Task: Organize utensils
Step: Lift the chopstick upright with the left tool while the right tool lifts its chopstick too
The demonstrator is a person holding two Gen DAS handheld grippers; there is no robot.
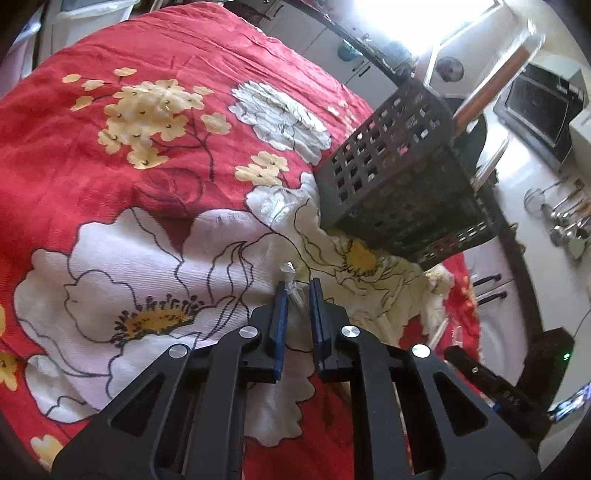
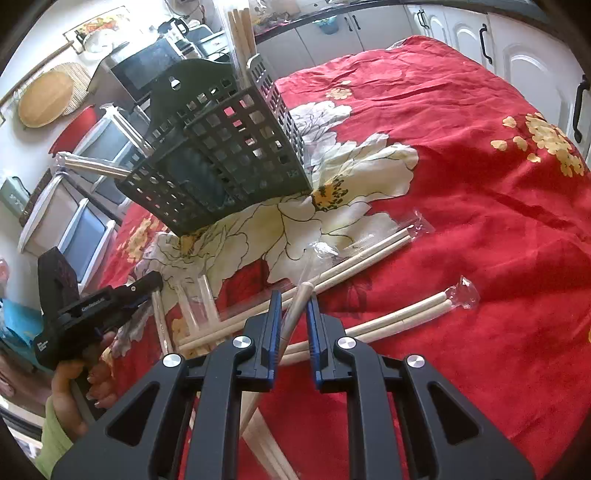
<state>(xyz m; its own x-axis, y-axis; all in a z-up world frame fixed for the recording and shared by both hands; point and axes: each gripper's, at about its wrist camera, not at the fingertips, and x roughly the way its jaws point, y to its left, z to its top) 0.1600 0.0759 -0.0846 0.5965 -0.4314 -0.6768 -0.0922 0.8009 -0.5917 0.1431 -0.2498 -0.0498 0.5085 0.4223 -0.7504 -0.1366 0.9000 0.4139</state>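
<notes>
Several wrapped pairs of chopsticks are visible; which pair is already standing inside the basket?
The pair at the basket's back corner: it stands upright, sticking out above the rim. The other pairs, such as the one with the crinkled wrapper end, lie flat on the red cloth.

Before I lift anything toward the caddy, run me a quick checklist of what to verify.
1. Right gripper around a wrapped chopstick pair: ok, though firm contact cannot be told.
2. Left gripper on a clear wrapper tip: cannot tell if gripped.
3. Basket upright on the cloth: ok.
4. Basket opening free: cannot tell, chopsticks already stand inside.
5. Loose pairs crossing near the held one: not ok, may snag.
</notes>
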